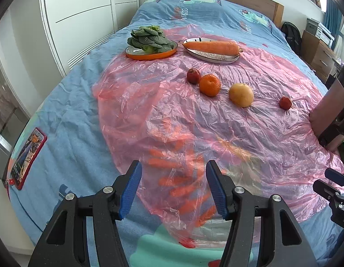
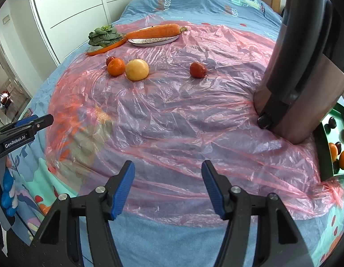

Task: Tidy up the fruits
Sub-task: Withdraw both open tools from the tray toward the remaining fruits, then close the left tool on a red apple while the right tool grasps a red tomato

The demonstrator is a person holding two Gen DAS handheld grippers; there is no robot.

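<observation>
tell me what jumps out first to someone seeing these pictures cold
A crinkled pink plastic sheet spread over a blue bedspread, with a loose row of fruit on it: small red fruit, orange, yellow fruit, another red fruit. Behind, a big carrot lies on a plate beside a dish of leafy greens. Both grippers, left and right, hang open, empty.

Four fruits (image 1: 209, 85) in row on plastic sheet (image 1: 216, 133) — two plates (image 1: 149, 55) behind.

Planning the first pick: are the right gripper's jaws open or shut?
Open. The right gripper shows a wide gap between its blue jaws, with only the pink plastic sheet visible between them.
</observation>
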